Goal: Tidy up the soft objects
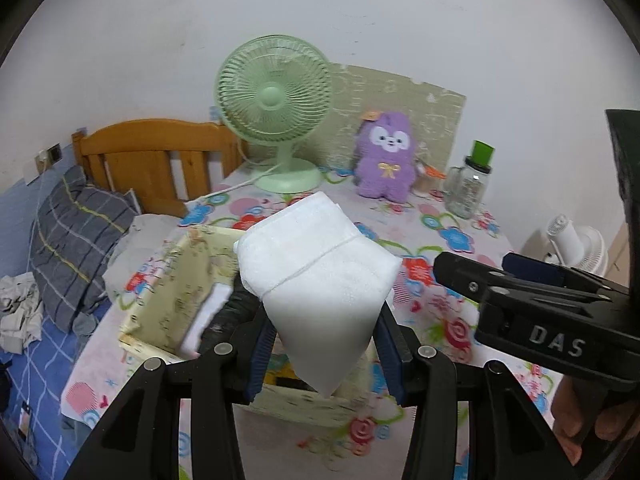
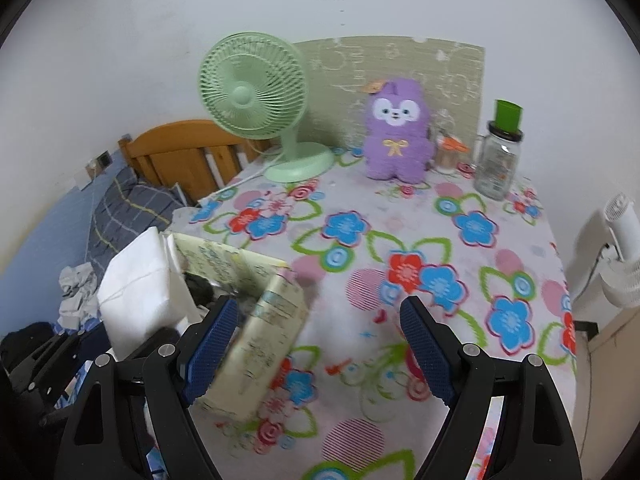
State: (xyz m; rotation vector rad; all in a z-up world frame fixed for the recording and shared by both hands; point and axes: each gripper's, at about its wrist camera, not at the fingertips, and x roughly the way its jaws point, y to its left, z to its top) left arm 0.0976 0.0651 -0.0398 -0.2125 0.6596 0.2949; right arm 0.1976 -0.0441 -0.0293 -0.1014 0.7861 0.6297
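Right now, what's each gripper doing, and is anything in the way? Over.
Left gripper shut on white folded cloth, held above the box. Right gripper open, empty, over the flowered tablecloth. Box wall close beside its left finger.

Two grippers show: the left gripper (image 1: 324,344) and the right gripper (image 2: 320,350), each with two blue-padded fingers (image 2: 426,350). One white folded towel bundle (image 1: 320,268), one cream storage box (image 1: 176,292), one green desk fan (image 1: 274,100), one white fan (image 1: 576,248), one purple plush toy (image 1: 386,156), one glass jar (image 1: 466,188), one plaid pillow (image 1: 76,232), one table (image 1: 440,292), one bed (image 1: 24,360).
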